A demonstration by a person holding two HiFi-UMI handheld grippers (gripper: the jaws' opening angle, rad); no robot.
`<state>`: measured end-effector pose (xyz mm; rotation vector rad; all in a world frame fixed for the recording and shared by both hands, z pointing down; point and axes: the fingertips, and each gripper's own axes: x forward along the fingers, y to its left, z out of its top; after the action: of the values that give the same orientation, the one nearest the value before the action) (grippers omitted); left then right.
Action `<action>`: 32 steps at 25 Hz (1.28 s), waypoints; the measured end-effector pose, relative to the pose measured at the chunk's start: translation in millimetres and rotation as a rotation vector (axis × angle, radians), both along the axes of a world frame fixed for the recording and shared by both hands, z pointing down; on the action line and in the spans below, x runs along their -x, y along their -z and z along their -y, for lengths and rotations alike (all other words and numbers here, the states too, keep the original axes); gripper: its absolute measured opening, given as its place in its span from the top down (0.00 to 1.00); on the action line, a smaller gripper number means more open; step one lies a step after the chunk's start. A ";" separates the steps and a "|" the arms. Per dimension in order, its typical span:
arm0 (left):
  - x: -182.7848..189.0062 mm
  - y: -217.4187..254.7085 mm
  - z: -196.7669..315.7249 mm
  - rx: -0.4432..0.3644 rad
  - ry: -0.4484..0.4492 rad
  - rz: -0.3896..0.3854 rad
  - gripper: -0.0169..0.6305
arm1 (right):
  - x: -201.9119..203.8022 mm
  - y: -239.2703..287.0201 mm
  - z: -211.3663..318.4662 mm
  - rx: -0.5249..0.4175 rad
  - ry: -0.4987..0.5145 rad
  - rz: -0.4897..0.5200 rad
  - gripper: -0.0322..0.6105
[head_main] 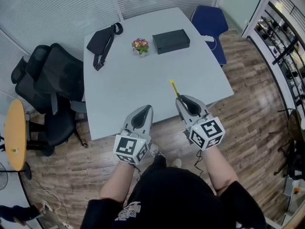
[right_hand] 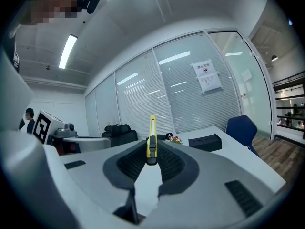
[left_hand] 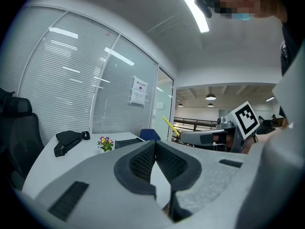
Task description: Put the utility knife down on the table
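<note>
Right gripper — pinching utility knife | pale table | glass walls around

In the head view the utility knife is showing only its yellow front — its rear is hiding between the right tongs. The notice on the glass wall is appearing too small to read.

You are facing: bag lying left | flowers sitting between bag and box | blue chair standing right | black chairs standing left
</note>
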<state>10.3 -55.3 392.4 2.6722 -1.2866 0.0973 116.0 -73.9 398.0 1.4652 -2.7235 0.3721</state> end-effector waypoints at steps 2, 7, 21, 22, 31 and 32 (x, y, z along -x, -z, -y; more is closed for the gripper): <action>10.5 -3.3 14.8 0.004 0.007 0.000 0.97 | 9.6 -1.4 16.0 0.005 0.002 -0.004 0.84; 34.3 -13.4 46.4 0.017 0.013 -0.001 0.97 | 35.1 -6.0 50.8 0.013 0.009 -0.016 0.84; 79.9 -29.6 100.8 0.025 0.005 -0.020 0.97 | 93.2 -23.7 112.9 0.037 0.027 -0.062 0.84; 81.3 -30.5 102.0 0.028 0.006 -0.021 0.96 | 95.8 -24.6 114.6 0.039 0.032 -0.066 0.84; 83.5 -39.8 113.1 0.046 0.018 -0.023 0.97 | 105.8 -38.8 133.3 0.064 0.090 -0.105 0.84; 82.5 -41.6 114.8 0.049 0.025 -0.024 0.97 | 105.7 -41.6 136.0 0.069 0.100 -0.108 0.84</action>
<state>-72.2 -170.1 434.0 2.6079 -1.2930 0.0920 10.3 -209.9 439.5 1.2872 -2.6583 0.3676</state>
